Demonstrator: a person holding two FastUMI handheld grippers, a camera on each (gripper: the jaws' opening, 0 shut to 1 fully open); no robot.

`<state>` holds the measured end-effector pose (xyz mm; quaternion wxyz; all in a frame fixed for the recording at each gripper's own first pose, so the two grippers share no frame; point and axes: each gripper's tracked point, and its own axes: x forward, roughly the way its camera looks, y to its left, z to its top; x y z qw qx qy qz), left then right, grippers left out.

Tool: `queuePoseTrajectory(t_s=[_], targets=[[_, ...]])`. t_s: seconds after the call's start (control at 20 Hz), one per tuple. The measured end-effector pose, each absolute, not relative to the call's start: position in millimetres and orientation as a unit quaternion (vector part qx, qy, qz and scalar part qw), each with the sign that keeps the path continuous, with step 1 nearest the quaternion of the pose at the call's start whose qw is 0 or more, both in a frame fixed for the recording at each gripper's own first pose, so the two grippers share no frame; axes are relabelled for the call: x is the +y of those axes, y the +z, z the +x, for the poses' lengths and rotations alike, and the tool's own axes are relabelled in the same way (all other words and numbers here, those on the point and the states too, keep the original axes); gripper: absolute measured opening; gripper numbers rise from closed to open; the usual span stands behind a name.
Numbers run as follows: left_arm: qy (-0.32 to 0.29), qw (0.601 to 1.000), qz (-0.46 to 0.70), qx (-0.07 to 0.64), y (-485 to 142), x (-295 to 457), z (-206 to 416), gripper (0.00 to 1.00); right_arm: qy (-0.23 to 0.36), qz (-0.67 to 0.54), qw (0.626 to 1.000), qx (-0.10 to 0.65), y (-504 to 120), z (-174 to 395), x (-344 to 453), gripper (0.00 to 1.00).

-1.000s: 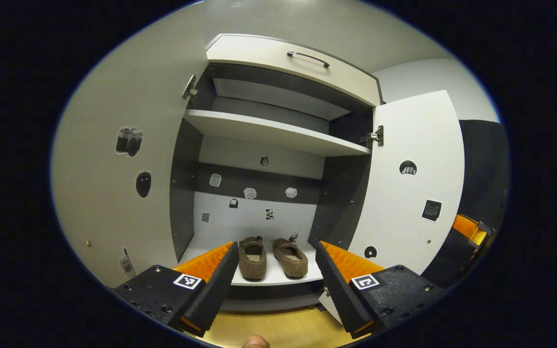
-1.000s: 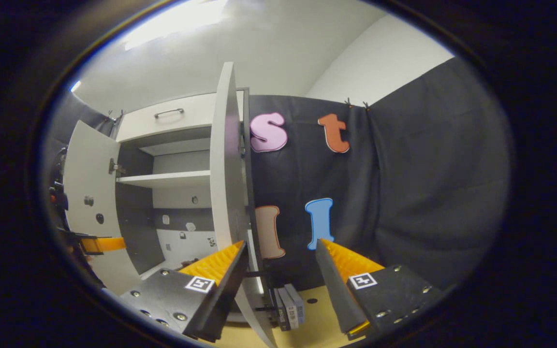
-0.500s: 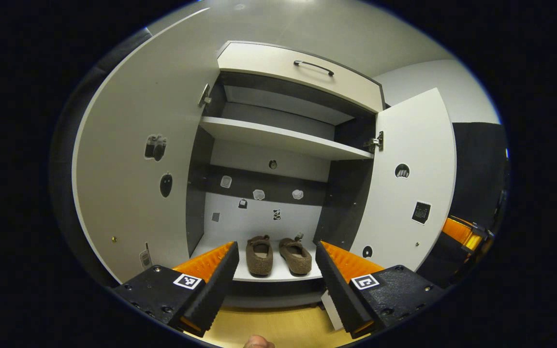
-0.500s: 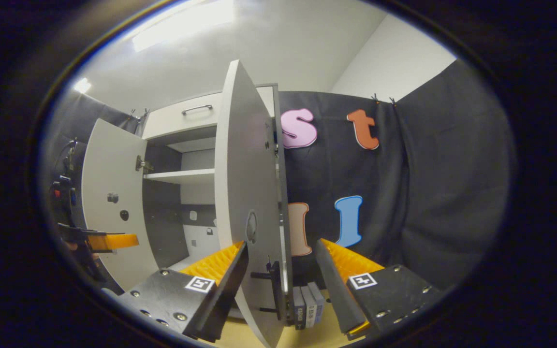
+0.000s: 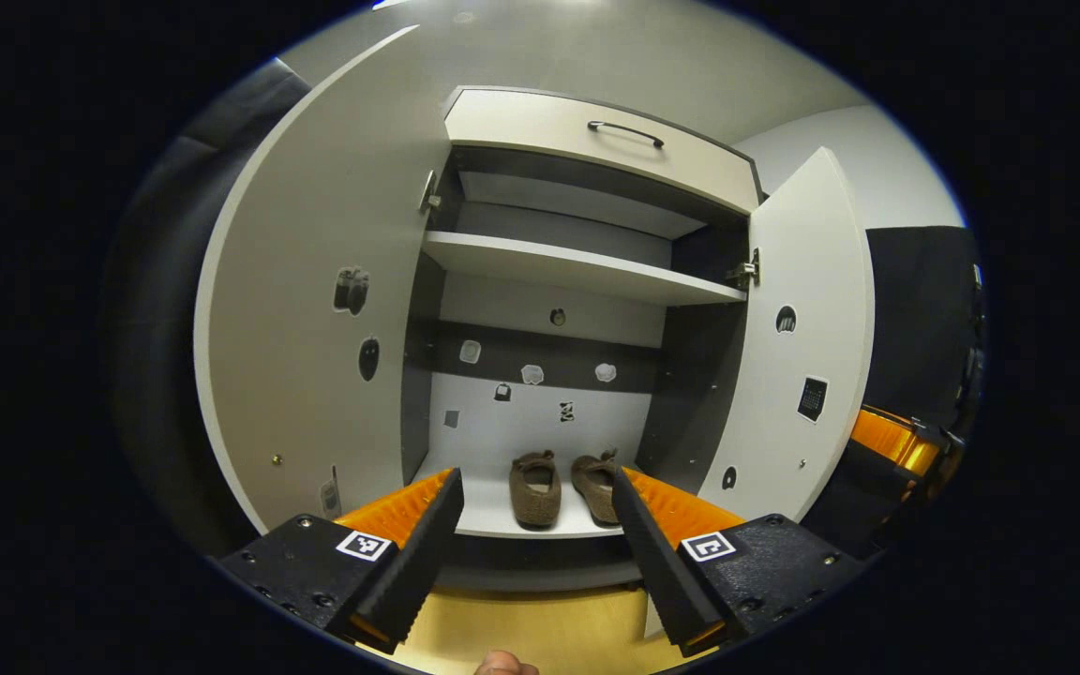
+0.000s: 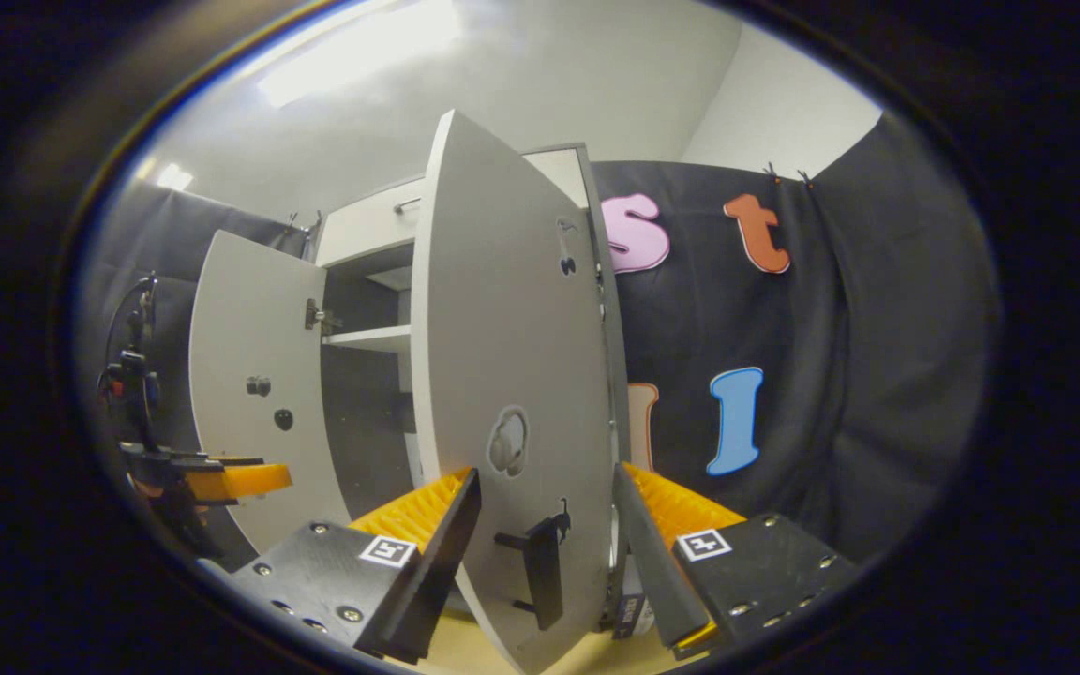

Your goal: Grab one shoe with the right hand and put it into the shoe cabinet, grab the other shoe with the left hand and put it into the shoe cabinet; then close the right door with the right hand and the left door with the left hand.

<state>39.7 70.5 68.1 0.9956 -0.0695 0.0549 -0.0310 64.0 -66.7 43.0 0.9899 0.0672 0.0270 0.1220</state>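
Two brown fuzzy slippers [image 5: 559, 487] sat side by side on the bottom shelf [image 5: 493, 506] of the white shoe cabinet, near its front edge. The left tool [image 5: 532, 548] stood wide and empty. The right tool [image 6: 545, 553], also wide, straddled the half-open right door [image 6: 502, 375]; the left door [image 5: 315, 319] stood open.

No words, brand names or numbers can be read; the left tongs [image 5: 532, 511] carry two square black-and-white coded markers [image 5: 361, 545], one on each finger block, patterns only; the right tongs [image 6: 545, 511] carry the same kind of markers [image 6: 387, 550]; small picture stickers [image 5: 352, 289] on the cabinet doors and back panel beyond the tongs bear no legible lettering.
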Motion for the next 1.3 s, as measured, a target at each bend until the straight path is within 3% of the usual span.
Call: queuePoseTrajectory(t_s=[0.05,0.1,0.55,0.6,0.65,0.7,0.75,0.8,0.85,1.15,1.2,1.25,1.3], targets=[[-0.028,0.996,-0.069,0.054,68,72,40,0.93,0.127,0.068,0.989,0.027,43,66,-63,0.86],[-0.025,0.996,-0.069,0.053,69,74,39,0.96,0.133,0.07,0.988,0.029,41,68,-58,0.81],[-0.012,0.996,-0.062,0.055,68,88,42,0.96,0.174,0.086,0.98,0.044,34,92,-11,0.82],[-0.01,0.996,-0.063,0.056,67,90,42,0.93,0.181,0.088,0.978,0.049,32,95,-3,0.82],[-0.008,0.996,-0.064,0.056,67,93,41,0.94,0.183,0.088,0.978,0.052,30,100,5,0.86],[-0.005,0.996,-0.064,0.055,68,96,42,0.96,0.186,0.088,0.977,0.054,28,105,12,0.82],[-0.003,0.996,-0.065,0.055,68,100,42,0.93,0.187,0.089,0.977,0.056,27,111,18,0.82],[0.0,0.996,-0.064,0.055,68,102,44,0.96,0.186,0.09,0.977,0.057,24,117,21,0.82],[0.003,0.996,-0.064,0.054,66,105,45,0.93,0.185,0.092,0.977,0.058,22,122,24,0.82],[0.011,0.996,-0.068,0.055,68,122,45,0.96,0.186,0.094,0.976,0.069,11,136,41,0.82],[0.011,0.996,-0.069,0.055,67,124,46,0.96,0.186,0.092,0.976,0.07,9,138,42,0.86],[0.012,0.996,-0.07,0.055,67,125,47,0.93,0.186,0.091,0.976,0.07,9,139,43,0.82],[0.013,0.996,-0.071,0.055,66,127,49,0.94,0.186,0.093,0.976,0.069,9,140,44,0.86]])
